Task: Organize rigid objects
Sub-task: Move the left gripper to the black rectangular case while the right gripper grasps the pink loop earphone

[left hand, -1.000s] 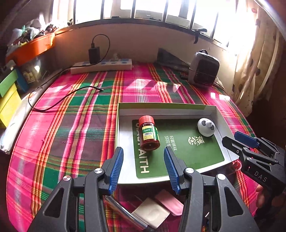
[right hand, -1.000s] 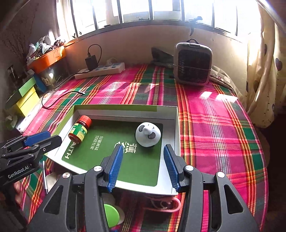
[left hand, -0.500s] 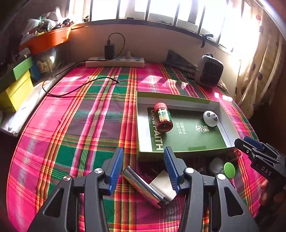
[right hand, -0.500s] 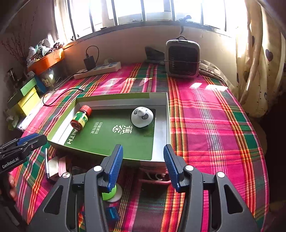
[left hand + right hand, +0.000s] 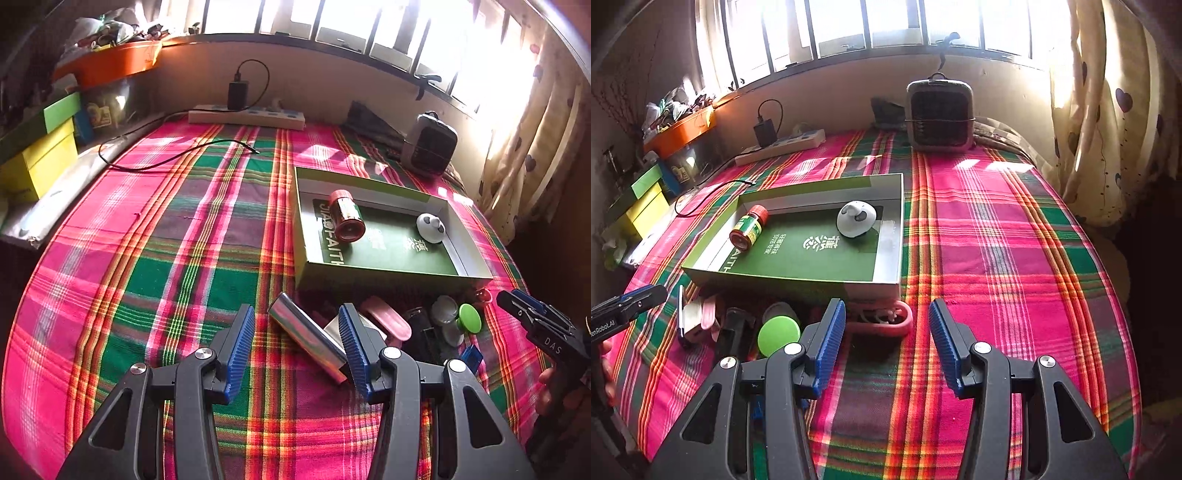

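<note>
Now I'm pulling both grippers back from the green box (image 5: 384, 271) at right-centre; left gripper (image 5: 295, 350) and right gripper (image 5: 887, 345) hang apart, empty, exposing the clutter pile, silver tube (image 5: 306, 339) at bottom-centre.

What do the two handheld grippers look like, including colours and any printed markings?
Both are black plastic frames with silver bolts and ribbed blue pads on the fingers. The left gripper reads "GenRobot.AI" on its side; the right gripper reads "DAS". Bare fingertips of the hands show; no cables.
</note>
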Available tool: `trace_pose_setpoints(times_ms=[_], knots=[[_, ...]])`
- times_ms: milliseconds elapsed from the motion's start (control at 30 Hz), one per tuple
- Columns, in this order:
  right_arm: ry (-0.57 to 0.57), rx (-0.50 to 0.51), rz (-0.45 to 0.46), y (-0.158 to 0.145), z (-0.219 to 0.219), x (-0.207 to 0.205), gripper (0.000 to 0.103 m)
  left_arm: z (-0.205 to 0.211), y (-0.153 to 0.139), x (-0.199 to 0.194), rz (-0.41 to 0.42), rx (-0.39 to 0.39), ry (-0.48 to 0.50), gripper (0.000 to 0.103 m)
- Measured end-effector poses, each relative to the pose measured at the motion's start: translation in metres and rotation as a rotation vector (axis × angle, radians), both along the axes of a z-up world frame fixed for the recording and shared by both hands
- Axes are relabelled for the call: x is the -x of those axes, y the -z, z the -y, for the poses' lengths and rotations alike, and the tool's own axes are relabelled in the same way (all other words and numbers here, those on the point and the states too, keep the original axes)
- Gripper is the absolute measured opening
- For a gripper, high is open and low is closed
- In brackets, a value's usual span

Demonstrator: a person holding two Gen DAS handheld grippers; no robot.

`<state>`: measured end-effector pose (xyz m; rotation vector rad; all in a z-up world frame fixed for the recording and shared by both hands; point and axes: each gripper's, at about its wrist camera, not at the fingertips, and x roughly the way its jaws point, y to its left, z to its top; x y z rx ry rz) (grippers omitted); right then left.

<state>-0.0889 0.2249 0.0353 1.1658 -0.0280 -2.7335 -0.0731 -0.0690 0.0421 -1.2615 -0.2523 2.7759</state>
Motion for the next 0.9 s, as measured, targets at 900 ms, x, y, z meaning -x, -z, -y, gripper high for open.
trace_pose_setpoints(times_ms=[900], knots=[[-0.131, 0.029, 0.055, 0.020, 0.002, 0.029, 0.049, -0.011, 0.020, -0.017, 0.072, -0.064, 0.081, 0.047]])
